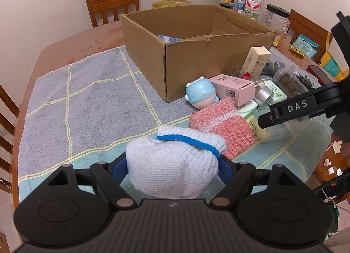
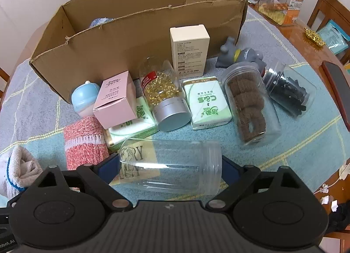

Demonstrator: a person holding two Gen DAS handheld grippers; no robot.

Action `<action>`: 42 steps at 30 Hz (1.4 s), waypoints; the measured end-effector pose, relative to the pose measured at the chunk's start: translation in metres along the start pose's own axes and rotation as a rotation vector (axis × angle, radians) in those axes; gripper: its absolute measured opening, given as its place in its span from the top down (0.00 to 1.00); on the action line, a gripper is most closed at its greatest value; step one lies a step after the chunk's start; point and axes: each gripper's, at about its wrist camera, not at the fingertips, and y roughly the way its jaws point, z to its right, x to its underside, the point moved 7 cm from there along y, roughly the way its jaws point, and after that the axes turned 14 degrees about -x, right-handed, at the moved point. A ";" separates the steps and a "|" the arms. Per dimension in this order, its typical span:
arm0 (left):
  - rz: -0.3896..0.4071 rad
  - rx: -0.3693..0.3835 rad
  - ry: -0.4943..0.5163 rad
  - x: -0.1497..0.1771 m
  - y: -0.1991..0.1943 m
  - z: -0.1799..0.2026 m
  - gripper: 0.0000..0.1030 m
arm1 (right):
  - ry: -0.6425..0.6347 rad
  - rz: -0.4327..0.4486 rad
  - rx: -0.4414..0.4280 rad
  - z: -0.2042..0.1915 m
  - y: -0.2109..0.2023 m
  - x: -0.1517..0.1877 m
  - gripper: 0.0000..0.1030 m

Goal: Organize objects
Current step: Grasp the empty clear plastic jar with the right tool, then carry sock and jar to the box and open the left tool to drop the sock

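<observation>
Nearest the left wrist lens: left claw, jaws closed part-way around a pale blue knitted pouch with a blue drawstring; blue pads press its two sides at lower centre of frame. Pouch sits low over the checked cloth on the counter.

Left to right in that view: wooden chair upper left; open cardboard box at top centre, something blue-white knitted just visible inside. Before the box's near corner, a blue and pink toy figure lying down, then a pink carton. Pink-and-white knit piece touches the pouch's right side. Right claw's black body enters from the right edge.

Right wrist view: right claw straddles an empty clear plastic jar lying on its side, mouth to the right, at lower centre. Jaws stand wide; cannot tell whether the pads press the jar. Behind, left to right: pink carton, capsule bottle with silver cap, tall white carton upright against the box, green tissue pack, jar of brown rings, grey toy, jar of dark pieces.
</observation>
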 end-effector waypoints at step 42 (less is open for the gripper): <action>0.064 -0.056 -0.054 -0.200 0.020 0.031 0.11 | -0.497 0.154 -0.158 -0.015 -0.079 -0.184 0.07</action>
